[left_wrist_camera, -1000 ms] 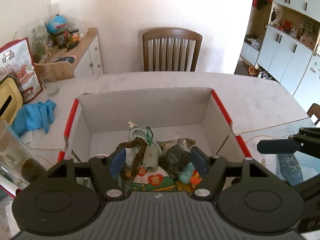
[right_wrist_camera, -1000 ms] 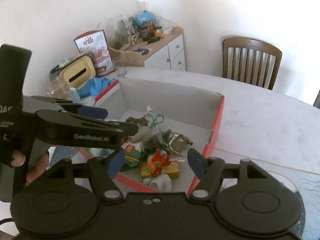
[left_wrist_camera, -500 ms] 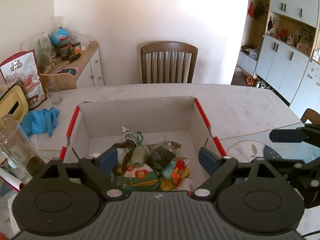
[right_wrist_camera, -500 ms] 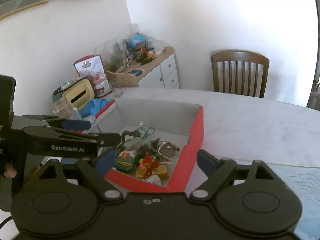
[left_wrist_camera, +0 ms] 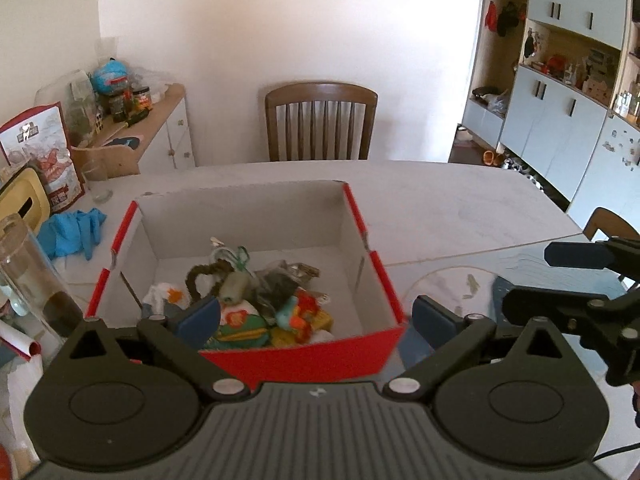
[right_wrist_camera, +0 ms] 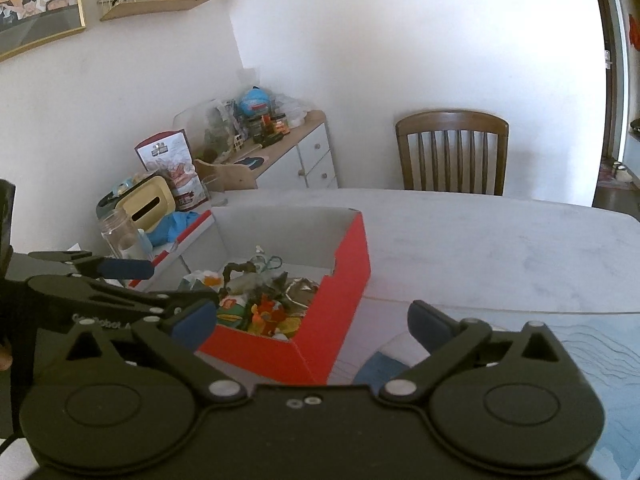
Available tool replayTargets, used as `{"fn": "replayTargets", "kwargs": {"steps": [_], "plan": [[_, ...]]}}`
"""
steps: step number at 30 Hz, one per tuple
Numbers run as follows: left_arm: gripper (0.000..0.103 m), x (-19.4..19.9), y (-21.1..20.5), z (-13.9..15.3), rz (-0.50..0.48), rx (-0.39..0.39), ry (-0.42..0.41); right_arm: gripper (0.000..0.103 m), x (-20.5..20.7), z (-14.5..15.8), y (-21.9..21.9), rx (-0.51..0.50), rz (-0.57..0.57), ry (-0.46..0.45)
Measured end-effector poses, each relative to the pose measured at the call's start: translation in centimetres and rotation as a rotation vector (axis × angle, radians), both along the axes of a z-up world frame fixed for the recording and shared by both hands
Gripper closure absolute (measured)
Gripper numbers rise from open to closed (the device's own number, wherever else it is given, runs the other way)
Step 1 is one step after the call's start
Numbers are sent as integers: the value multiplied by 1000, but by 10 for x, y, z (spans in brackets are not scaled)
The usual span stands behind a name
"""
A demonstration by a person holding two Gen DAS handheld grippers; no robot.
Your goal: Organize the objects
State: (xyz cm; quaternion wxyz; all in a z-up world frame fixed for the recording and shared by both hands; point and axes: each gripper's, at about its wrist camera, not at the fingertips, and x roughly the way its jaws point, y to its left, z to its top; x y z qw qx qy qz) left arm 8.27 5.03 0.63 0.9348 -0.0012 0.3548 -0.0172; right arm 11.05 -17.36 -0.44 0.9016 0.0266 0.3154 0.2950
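Observation:
A red cardboard box (left_wrist_camera: 304,358) with white inner walls stands on the table; it also shows in the right wrist view (right_wrist_camera: 348,264). Inside lies a pile of small toys and trinkets (left_wrist_camera: 256,304), including a brown bead string (left_wrist_camera: 204,274) and a green and red figure (left_wrist_camera: 240,326). My left gripper (left_wrist_camera: 314,316) is open and empty, raised above and behind the box's near wall. My right gripper (right_wrist_camera: 312,322) is open and empty, to the right of the box; it shows at the right edge of the left wrist view (left_wrist_camera: 576,280).
A blue cloth (left_wrist_camera: 74,230), a glass jar (left_wrist_camera: 28,272), a yellow tissue box (left_wrist_camera: 20,204) and a snack bag (left_wrist_camera: 40,156) sit left of the box. A wooden chair (left_wrist_camera: 320,120) stands behind the table. A blue mat (right_wrist_camera: 592,344) lies at the right.
Both grippers have pulled back and up from the box and their jaws have opened wider. The box now looks smaller and its red near wall has come into view.

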Motion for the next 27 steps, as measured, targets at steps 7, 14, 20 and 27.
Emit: {"fn": "replayTargets", "kwargs": {"steps": [7,14,20,27], "plan": [[0,-13,-12,-1,11,-9,16,1,-9,-1,-14,-12,-9,-7],[0,-14,-20,-6,39,28,22,1,-12,-5,-25,-11,-23,9],[0,-14,-27,-7,38,41,18,1,-11,-8,-31,-5,-31,17],[0,-12,-30,-7,42,18,24,1,-10,-10,-36,-16,-51,20]]}}
